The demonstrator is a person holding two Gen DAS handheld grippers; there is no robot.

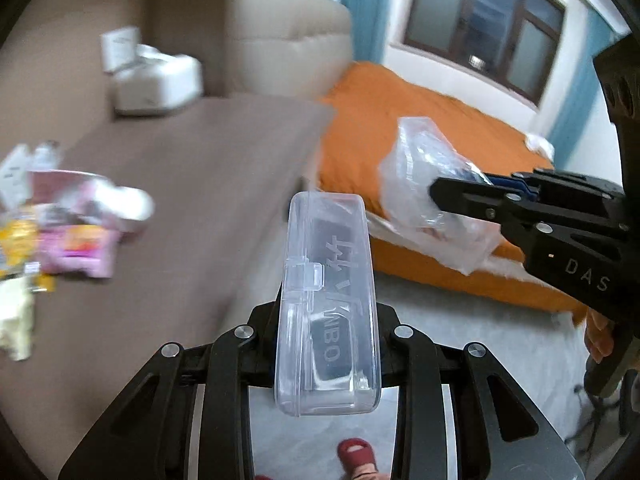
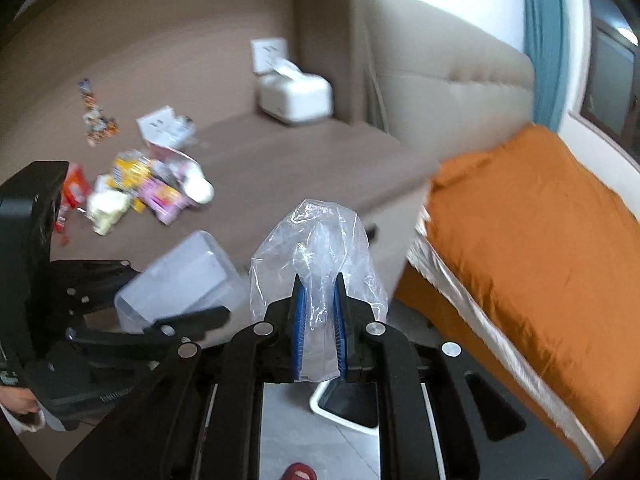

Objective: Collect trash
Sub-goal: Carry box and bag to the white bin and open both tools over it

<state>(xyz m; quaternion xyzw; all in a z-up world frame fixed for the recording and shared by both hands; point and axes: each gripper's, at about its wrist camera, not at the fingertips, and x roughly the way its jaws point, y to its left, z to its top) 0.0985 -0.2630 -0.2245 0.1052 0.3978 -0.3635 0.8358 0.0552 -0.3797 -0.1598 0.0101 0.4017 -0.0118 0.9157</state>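
Clear plastic fills both tools: the left tool [image 1: 326,332] clamps a transparent case [image 1: 328,304] at centre frame, the right tool [image 2: 319,334] pinches a crumpled bag [image 2: 316,248]. Both look mid-carry; next, lower them over the bin [image 2: 344,404] (bottom centre) and release.

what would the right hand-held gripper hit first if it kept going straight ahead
Probably the front edge of the brown countertop, just beyond the crumpled clear plastic bag held by the right hand-held gripper; depth is unclear.
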